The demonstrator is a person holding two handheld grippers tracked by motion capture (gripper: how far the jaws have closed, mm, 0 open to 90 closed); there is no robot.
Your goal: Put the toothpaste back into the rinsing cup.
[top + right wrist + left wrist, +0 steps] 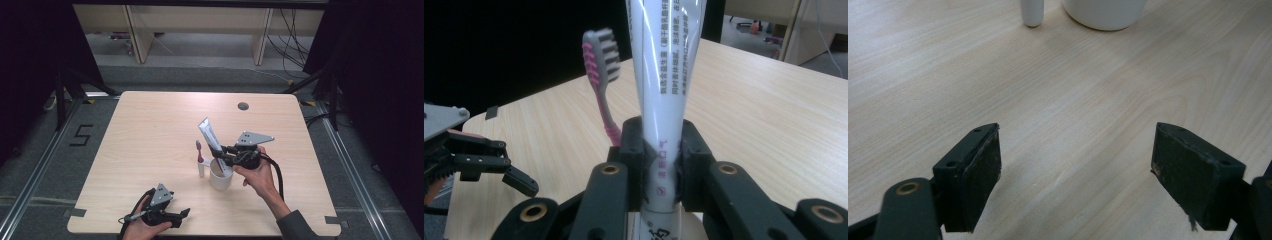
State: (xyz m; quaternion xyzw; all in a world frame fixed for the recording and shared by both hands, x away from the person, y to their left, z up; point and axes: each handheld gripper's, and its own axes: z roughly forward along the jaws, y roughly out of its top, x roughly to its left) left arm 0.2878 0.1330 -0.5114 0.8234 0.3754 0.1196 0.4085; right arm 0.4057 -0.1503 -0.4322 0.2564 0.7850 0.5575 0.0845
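The right tool (223, 154) is clamped on a white toothpaste tube (210, 135), whose lower end is held inside a white cup (220, 176) near the middle of the table (150, 130). In the right gripper view the tube (664, 100) is seen pinched tight between both jaws. A pink toothbrush (199, 151) is stood upright in a small white holder just beside the cup. The left tool (184, 214) is held wide open over bare wood at the table's near edge, with nothing gripped.
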